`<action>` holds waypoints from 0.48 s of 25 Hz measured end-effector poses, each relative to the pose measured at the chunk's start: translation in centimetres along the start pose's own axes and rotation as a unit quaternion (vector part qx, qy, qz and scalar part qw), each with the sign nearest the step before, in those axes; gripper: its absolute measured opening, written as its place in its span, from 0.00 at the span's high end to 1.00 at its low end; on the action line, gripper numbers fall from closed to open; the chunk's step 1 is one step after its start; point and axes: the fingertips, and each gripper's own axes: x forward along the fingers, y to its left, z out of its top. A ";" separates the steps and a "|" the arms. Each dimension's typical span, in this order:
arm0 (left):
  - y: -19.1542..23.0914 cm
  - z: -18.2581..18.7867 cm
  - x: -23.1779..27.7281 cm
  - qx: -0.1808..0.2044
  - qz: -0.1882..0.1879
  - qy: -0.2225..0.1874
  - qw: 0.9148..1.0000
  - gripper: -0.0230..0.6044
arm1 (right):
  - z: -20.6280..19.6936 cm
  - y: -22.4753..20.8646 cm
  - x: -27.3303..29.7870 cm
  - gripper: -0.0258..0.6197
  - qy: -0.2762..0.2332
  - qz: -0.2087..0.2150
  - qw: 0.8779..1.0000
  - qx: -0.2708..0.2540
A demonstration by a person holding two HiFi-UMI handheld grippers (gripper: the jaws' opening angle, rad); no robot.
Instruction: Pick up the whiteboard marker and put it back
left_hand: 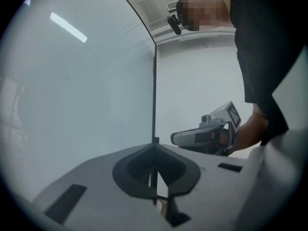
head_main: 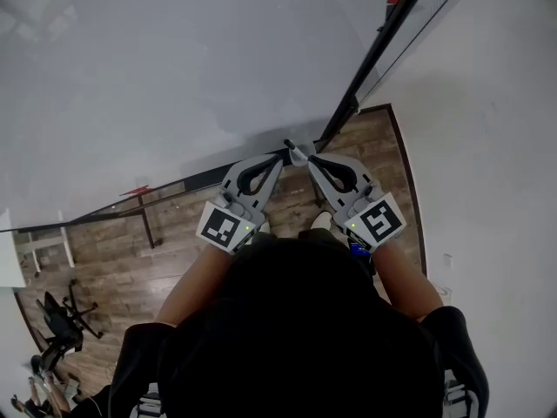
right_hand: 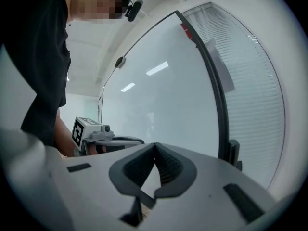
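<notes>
In front of the person (head_main: 305, 338), a large whiteboard (head_main: 157, 77) filled most of the head view, its pale surface bare and bordered by a black frame (head_main: 383, 42). Below it lay a wood-plank floor (head_main: 113, 259). The person stood close to the board's corner with both arms stretched forward.

The left gripper (head_main: 280, 157) and the right gripper (head_main: 306, 160) were angled toward each other, tips nearly meeting just beside the frame's lower corner. In its own view the left gripper (left_hand: 155, 146) had its jaws brought together at the tips with nothing between them; only the frame's dark edge showed through the hollow behind the pads. The right gripper (right_hand: 155, 144) had its jaws together too, and empty.

The whiteboard marker could not be picked out for certain. A short pale piece (head_main: 294, 151) sat between the two grippers' tips, too small to identify. A small red piece (head_main: 137, 190) rested on the board's lower rail, well apart from both grippers; whether either was the marker could not be told.
</notes>
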 end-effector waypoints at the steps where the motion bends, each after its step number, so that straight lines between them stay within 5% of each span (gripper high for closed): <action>1: -0.2 0.5 0.0 0.000 -0.002 -0.006 1.000 0.96 | 0.4 0.1 -0.1 0.96 -0.002 -0.001 1.000 0.001; 12: -1.5 3.5 -0.5 0.006 -0.024 -0.030 0.999 0.96 | 3.4 0.7 -0.9 0.96 -0.040 -0.007 0.999 -0.006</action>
